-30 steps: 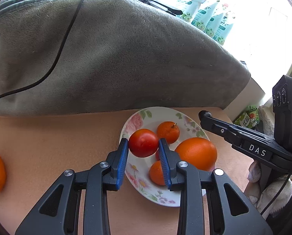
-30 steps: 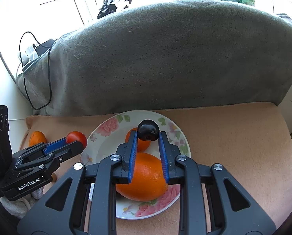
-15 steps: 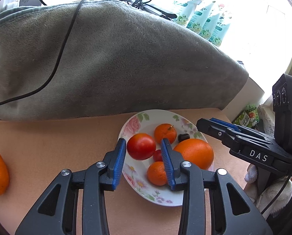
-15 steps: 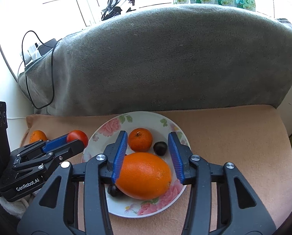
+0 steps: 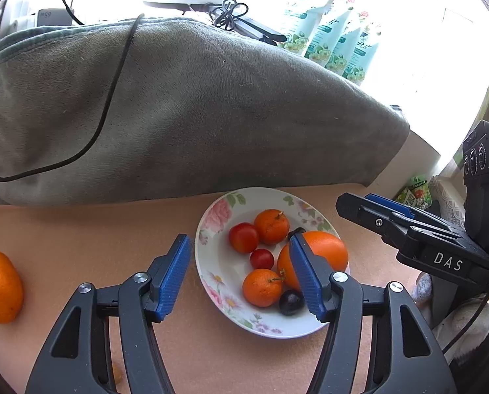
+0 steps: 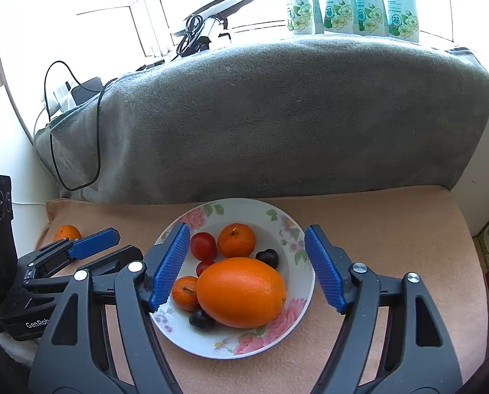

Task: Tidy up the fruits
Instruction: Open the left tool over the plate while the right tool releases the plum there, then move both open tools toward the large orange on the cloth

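Note:
A floral plate (image 5: 211, 262) (image 6: 297, 321) on the tan cloth holds a large orange (image 5: 326, 249) (image 6: 241, 295), two mandarins (image 5: 272, 226) (image 6: 236, 239), two red tomatoes (image 5: 243, 237) (image 6: 203, 245) and two dark plums (image 5: 291, 302) (image 6: 267, 257). My left gripper (image 5: 241, 277) is open and empty, just above the plate's near left side. My right gripper (image 6: 246, 267) is open and empty, its fingers straddling the plate. Another orange (image 5: 1, 287) (image 6: 66, 232) lies on the cloth far to the left.
A grey blanket-covered bulk (image 5: 178, 115) (image 6: 277, 121) rises right behind the plate, with a black cable (image 5: 113, 78) over it. Detergent pouches (image 6: 349, 0) stand on the bright sill behind. The right gripper's body (image 5: 434, 246) shows at the right.
My left gripper opened and let the large tomato down onto the plate. My right gripper opened wider after dropping the dark plum onto the plate. Both pulled back slightly.

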